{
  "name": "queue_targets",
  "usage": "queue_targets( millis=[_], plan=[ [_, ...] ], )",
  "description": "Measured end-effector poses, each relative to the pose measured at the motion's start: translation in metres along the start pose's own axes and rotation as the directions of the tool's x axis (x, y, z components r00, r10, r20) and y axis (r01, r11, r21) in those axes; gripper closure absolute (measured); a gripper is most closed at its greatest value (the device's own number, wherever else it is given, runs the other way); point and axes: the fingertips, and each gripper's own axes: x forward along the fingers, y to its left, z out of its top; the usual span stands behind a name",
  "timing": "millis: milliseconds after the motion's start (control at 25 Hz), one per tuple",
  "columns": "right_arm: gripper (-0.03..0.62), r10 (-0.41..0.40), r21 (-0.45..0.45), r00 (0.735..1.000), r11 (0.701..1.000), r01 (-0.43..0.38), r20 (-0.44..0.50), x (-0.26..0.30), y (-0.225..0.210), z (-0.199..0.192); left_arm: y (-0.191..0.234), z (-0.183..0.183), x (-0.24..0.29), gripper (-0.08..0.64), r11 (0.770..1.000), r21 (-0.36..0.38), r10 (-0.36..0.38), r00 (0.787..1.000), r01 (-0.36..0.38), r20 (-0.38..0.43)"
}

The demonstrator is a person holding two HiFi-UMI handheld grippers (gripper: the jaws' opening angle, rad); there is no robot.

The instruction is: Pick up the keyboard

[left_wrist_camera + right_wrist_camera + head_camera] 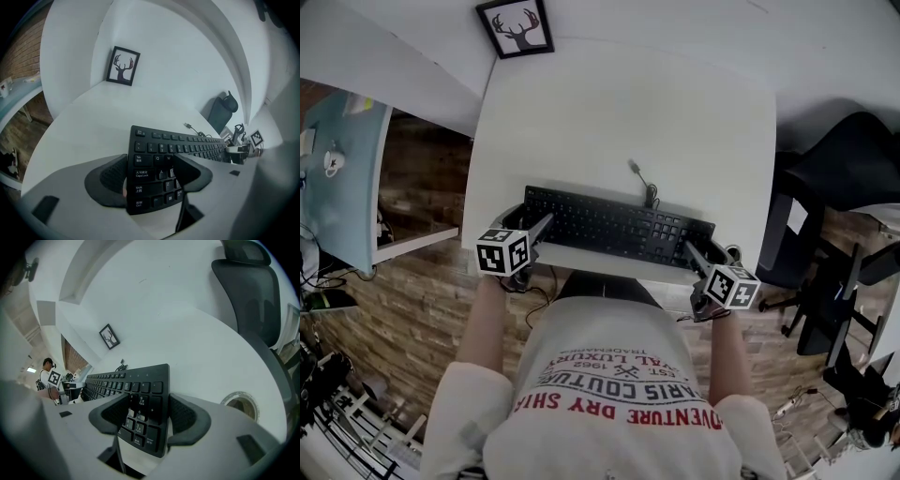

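A black keyboard (609, 228) lies across the near part of the white desk (628, 112), with its cable (639, 175) running back from it. My left gripper (539, 225) is shut on the keyboard's left end; in the left gripper view the keyboard (187, 147) passes between the jaws of that gripper (150, 176), one pad over the keys. My right gripper (694, 253) is shut on the right end; in the right gripper view the keyboard's number pad (140, 404) sits clamped in the gripper (149, 413). Whether the keyboard rests on the desk or hangs just above it is unclear.
A framed deer picture (517, 28) leans at the desk's back left corner. A black office chair (834, 187) stands to the right. A round cable hole (240, 405) sits in the desk by the right gripper. A light blue table (337, 178) stands at the left.
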Motion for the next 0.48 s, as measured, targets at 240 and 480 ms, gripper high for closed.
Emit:
queue_targets(
  millis=[240, 480],
  plan=[
    [0.31, -0.019, -0.017, 1.0, 1.0, 0.02, 0.018, -0.009, 0.007, 0.004, -0.003, 0.002, -0.007, 0.245, 1.0, 0.014, -0.004, 0.999, 0.004, 0.035],
    [0.311, -0.02, -0.035, 0.997, 0.999, 0.022, 0.07, -0.021, 0.02, 0.02, -0.006, 0.017, -0.021, 0.245, 0.998, 0.054, -0.021, 0.993, 0.015, 0.115]
  ],
)
